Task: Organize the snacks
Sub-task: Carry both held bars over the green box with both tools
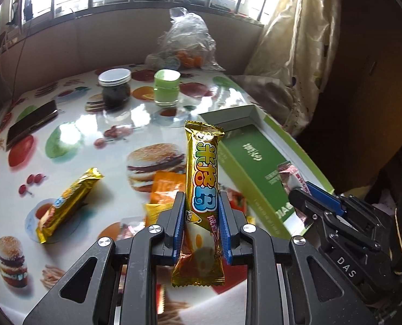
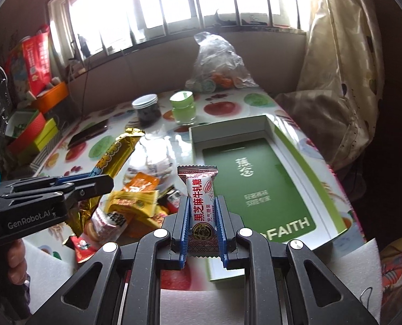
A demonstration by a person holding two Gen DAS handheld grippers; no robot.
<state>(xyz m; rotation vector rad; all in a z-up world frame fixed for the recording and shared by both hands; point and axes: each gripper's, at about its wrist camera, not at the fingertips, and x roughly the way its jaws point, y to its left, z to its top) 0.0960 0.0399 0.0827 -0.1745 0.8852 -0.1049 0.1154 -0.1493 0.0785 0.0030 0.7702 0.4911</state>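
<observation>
Left tongs (image 1: 202, 211), angled downward above the desk (image 1: 73, 124), clamped on a gold snack bar (image 1: 201, 173) standing upright between blue pads. Right tongs (image 2: 203, 216), tilted down likewise, pinched tight on a white nougat candy (image 2: 201, 192), just beside the open green box (image 2: 257, 178). Loose snack pile (image 2: 135, 203) below, left of the box.

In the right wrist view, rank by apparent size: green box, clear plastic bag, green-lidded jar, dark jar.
1. green box
2. clear plastic bag
3. green-lidded jar and dark jar: about alike, no ranking.
</observation>
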